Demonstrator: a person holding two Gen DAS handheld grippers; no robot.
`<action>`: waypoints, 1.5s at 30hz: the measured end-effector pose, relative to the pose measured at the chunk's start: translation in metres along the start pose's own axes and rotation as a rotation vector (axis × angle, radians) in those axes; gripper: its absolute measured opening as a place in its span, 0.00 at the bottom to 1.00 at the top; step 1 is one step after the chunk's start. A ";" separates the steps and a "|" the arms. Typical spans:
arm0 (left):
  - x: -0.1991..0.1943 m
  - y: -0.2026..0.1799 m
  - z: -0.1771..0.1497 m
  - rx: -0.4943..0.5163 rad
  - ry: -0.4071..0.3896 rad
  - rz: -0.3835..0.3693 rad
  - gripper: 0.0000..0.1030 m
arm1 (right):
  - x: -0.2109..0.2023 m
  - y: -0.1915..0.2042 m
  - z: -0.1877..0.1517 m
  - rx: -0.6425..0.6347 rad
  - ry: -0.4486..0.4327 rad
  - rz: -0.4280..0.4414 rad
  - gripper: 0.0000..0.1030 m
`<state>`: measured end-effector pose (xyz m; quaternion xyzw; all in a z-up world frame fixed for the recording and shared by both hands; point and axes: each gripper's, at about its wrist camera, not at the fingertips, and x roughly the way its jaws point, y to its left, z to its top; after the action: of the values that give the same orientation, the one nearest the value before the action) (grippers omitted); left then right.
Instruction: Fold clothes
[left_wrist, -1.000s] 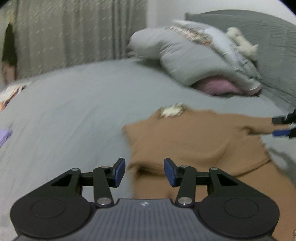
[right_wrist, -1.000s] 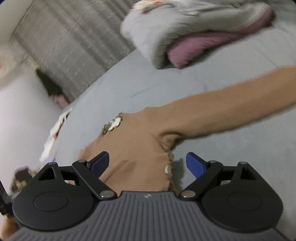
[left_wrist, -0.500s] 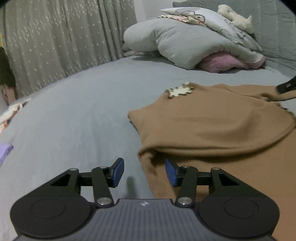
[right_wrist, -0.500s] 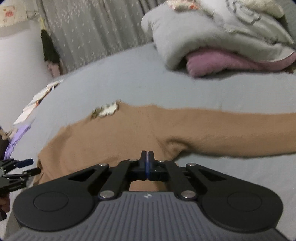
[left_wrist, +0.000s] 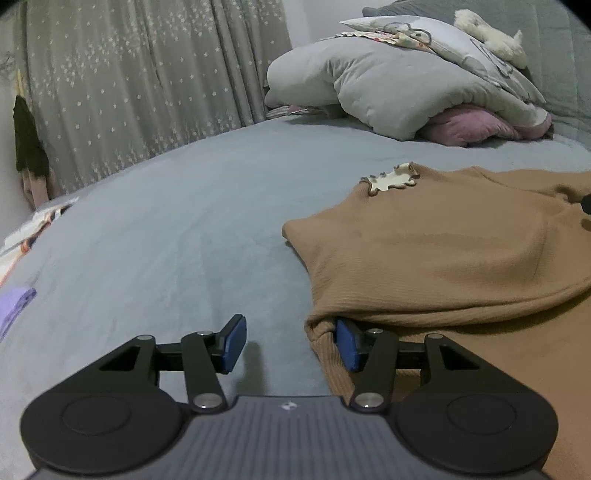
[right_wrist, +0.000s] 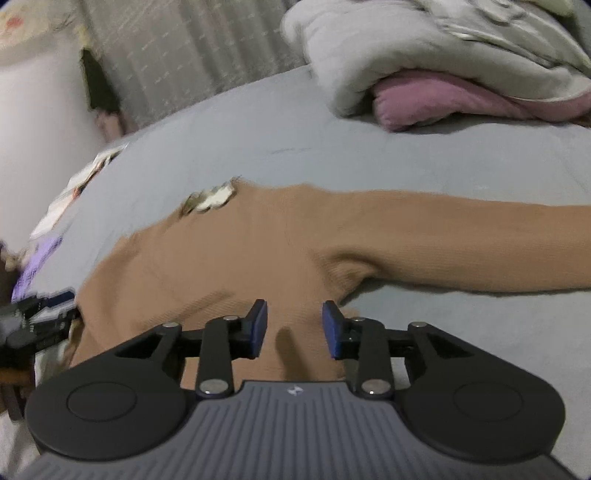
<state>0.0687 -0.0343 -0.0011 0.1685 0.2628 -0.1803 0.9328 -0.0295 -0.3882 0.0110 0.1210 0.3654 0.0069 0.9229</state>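
Here both tools (left_wrist: 290, 341) (right_wrist: 294, 328) gape over sweater (left_wrist: 443, 254) on grey bed (left_wrist: 166, 240), curtain (left_wrist: 129, 85) behind.

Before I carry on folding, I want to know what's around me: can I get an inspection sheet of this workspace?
Surface: grey bed, smooth.
Job's things: brown sweater, lying partly folded, one sleeve stretched out sideways.
Clutter: purple cloth and papers at the bed's edge; duvet heaped over a pink pillow, plush toy on top.
Grippers: left gripper open, just been opening, one pad against the sweater's folded edge; right gripper open, just been opening, over the sweater, nothing pinched.
Cables: nothing seen.
Surroundings: curtain behind the bed.
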 end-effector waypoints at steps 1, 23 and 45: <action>0.000 0.000 0.000 0.007 0.000 0.007 0.52 | 0.001 0.007 -0.002 -0.045 -0.005 -0.032 0.00; -0.006 0.002 -0.001 -0.012 0.009 0.043 0.52 | -0.001 -0.001 -0.005 -0.036 -0.004 -0.071 0.12; -0.019 0.018 -0.003 -0.081 0.046 0.011 0.52 | -0.028 -0.028 -0.012 0.160 0.011 -0.052 0.34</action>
<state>0.0599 -0.0121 0.0110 0.1363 0.2904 -0.1602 0.9335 -0.0607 -0.4157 0.0149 0.1849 0.3728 -0.0455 0.9082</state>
